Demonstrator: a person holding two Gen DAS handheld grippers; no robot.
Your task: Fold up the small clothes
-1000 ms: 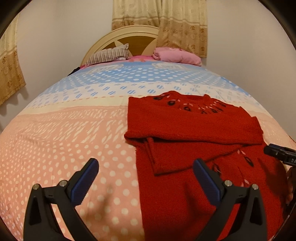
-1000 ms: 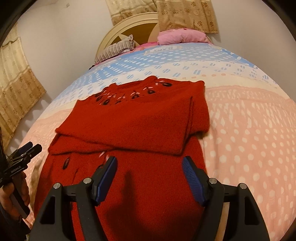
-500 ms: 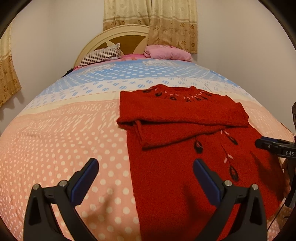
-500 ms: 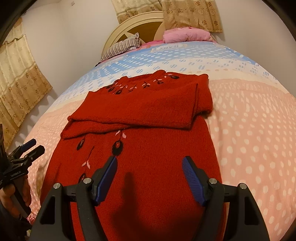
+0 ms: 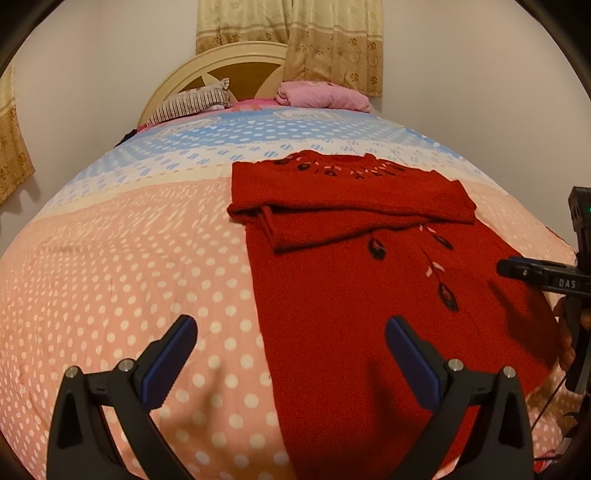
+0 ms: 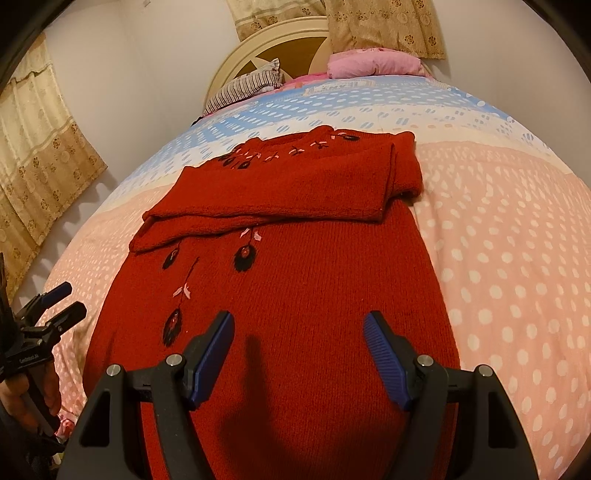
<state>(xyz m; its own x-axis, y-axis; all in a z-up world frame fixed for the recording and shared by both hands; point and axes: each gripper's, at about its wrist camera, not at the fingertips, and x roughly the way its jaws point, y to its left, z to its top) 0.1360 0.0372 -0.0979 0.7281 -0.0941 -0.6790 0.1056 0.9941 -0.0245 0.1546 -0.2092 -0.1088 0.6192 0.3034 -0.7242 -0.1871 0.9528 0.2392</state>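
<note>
Lying flat on a bed spread with a pink, white-dotted cover, a red sweater has both sleeves folded across its chest, one over the other, just below a neckline stitched with dark and pale flower shapes. More of that stitching runs down the front of the sweater, below the sleeves. Above the sweater's lower left edge hangs the left gripper, its blue-padded jaws spread wide with nothing between them; one pad is over the dotted cover beside the sweater, the other over the red knit. The right gripper hangs over the middle of the sweater's lower half, its jaws likewise parted and empty, clear of the fabric. Each tool also shows at the edge of the other's view, with part of a hand wrapped round the left one's handle. Beyond the sweater's neckline the cover turns blue and white, and a striped pillow and a pink pillow rest against a cream headboard, under beige curtains.
</note>
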